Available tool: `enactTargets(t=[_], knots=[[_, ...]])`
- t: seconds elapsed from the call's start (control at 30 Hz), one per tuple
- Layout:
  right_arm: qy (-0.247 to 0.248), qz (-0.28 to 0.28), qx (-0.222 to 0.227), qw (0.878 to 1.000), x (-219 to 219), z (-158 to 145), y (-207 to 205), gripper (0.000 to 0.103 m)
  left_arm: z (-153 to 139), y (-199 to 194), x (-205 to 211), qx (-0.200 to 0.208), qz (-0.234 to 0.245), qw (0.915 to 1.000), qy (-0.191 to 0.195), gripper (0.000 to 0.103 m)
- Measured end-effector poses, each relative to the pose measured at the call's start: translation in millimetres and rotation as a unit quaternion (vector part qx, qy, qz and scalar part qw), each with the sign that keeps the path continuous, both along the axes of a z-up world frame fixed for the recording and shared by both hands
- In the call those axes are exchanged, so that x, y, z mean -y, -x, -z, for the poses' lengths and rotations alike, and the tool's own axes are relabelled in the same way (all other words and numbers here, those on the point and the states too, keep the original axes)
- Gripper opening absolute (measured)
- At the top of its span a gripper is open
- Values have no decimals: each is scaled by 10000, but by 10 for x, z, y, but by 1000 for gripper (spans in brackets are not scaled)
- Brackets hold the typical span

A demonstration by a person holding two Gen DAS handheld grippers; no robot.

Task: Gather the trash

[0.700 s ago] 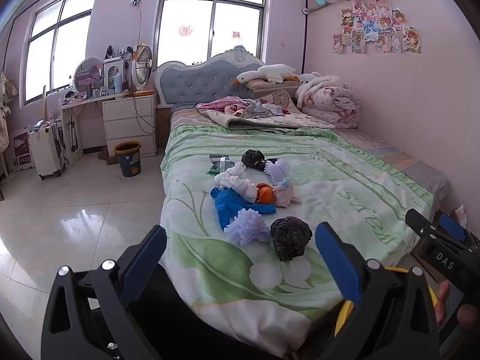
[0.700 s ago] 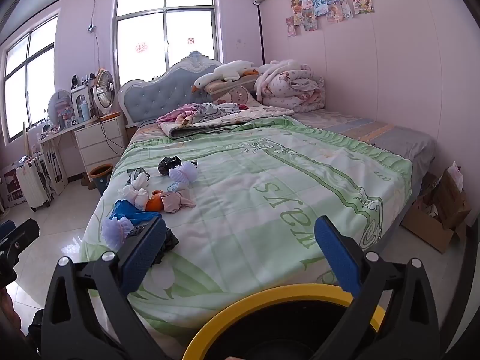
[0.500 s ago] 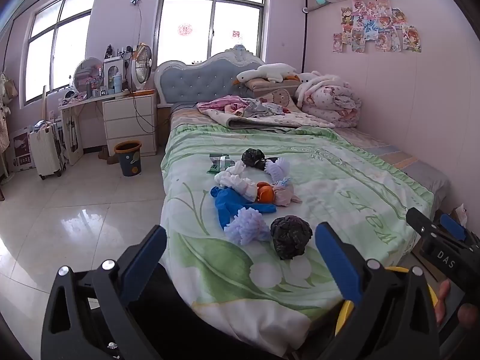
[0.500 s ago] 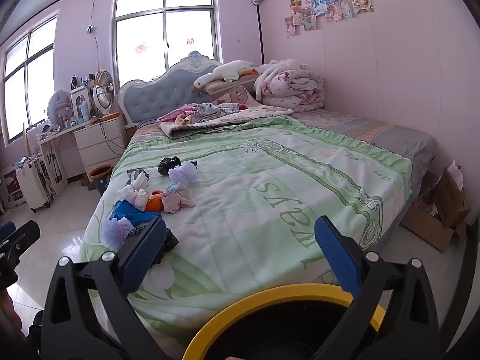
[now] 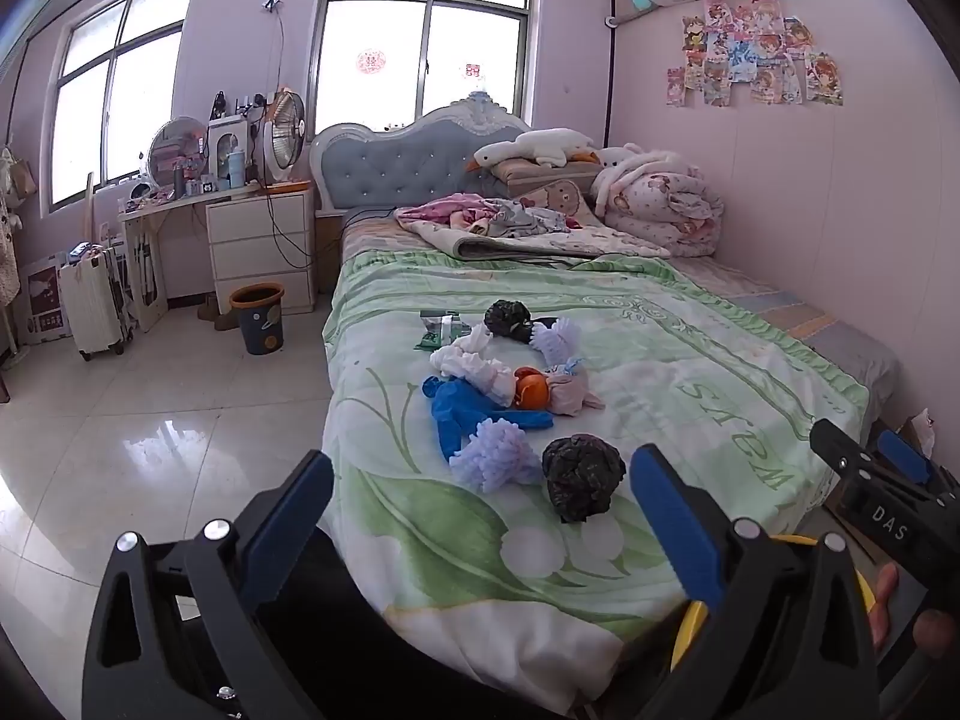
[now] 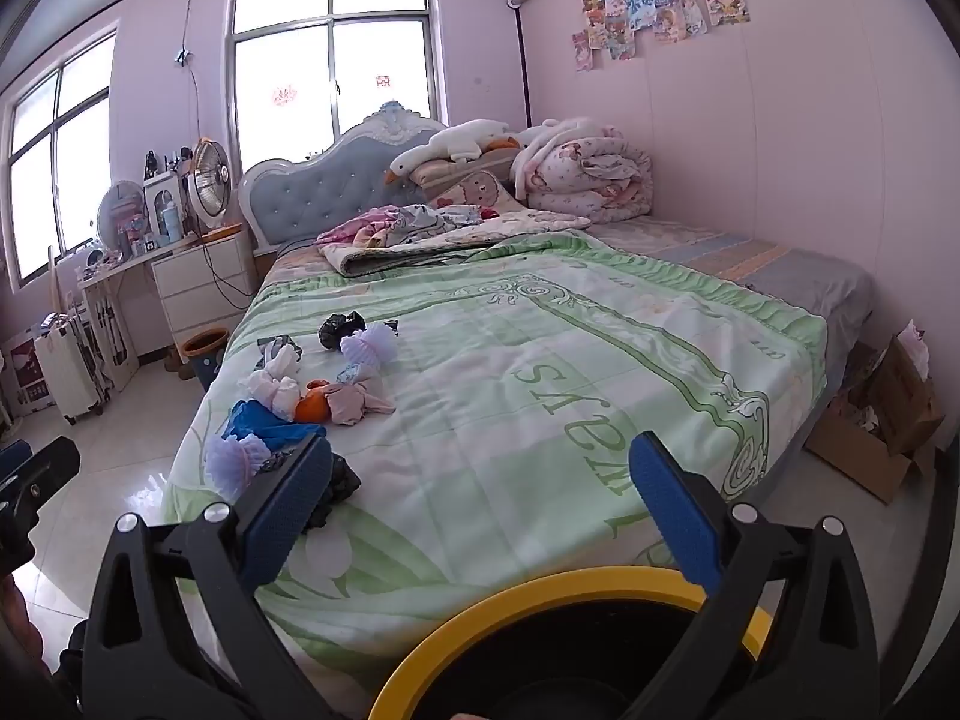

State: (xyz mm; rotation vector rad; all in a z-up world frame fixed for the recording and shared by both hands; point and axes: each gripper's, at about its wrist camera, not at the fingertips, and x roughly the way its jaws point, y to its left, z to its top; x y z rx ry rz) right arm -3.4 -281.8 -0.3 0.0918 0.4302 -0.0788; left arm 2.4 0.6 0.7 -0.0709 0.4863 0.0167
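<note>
Trash cluster on green floral bedspread (image 5: 690, 372), left half, toward foot of bed. Counted: two black crumpled bags, near one (image 5: 581, 483) and far one (image 5: 507, 318); two lavender foam fruit nets (image 5: 495, 463) (image 5: 558, 341); one blue glove (image 5: 465, 411); one orange peel (image 5: 531, 389); white tissue wad (image 5: 474, 363); beige wad (image 5: 570, 394); green wrapper (image 5: 441, 330).

Left gripper (image 5: 480, 513) spread wide, empty, short of bed edge. Right gripper (image 6: 480, 510) spread wide, empty, above yellow-rimmed bin (image 6: 540, 600) at foot of bed.

One wastebasket (image 5: 258, 319) on floor by white drawers (image 5: 261, 252).
</note>
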Motion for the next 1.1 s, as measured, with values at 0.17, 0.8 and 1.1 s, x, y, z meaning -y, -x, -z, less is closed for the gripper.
enactTargets(t=[0.17,0.8,1.1], knots=[[-10,-4,-6,10000,5,-9,-20,95,5,3,9,3,-2,10000,-1,96],[-35,-7,-11,10000,1,5,-17,95,-2,7,29,-5,16,10000,-15,96],[-33,0,-8,10000,4,7,-13,95,3,7,27,-19,18,10000,-19,96]])
